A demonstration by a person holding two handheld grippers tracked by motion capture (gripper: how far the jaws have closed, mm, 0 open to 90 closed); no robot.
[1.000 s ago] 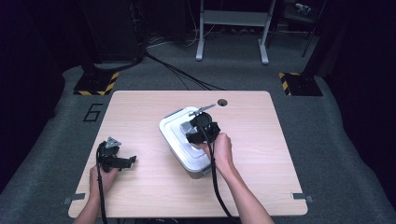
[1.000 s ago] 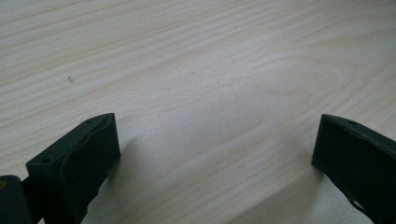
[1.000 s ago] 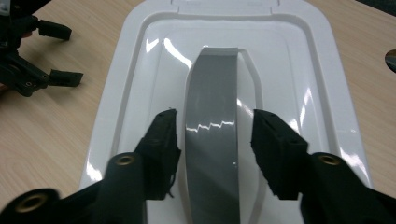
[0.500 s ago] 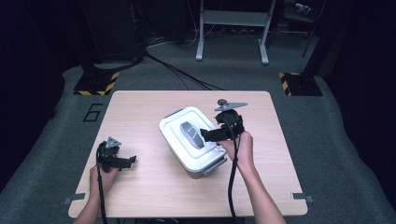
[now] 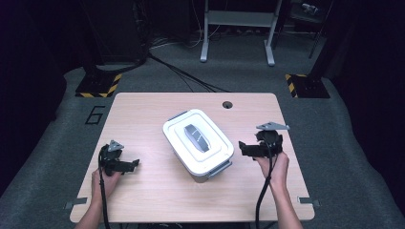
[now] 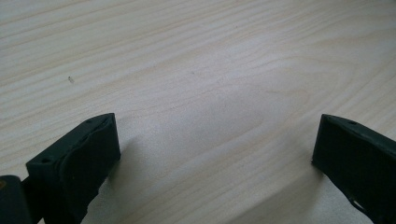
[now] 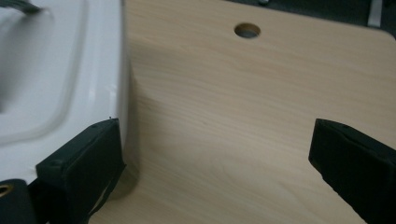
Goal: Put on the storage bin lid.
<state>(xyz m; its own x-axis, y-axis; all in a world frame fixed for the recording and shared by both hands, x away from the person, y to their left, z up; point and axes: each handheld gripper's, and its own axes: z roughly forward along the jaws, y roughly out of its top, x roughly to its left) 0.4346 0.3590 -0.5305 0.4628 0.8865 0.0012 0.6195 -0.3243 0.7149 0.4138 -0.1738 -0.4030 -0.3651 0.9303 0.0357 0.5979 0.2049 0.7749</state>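
Both tools gape, empty — right tool jaws just opened beside the box at mid-surface, left tool well apart. Risk: careless re-approach clips the lid — box skids.

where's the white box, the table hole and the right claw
white box point(image 5: 198, 143) high view, lid top
table hole point(image 5: 227, 104) high view, its dark opening
right claw point(image 5: 244, 149) high view, between its tips
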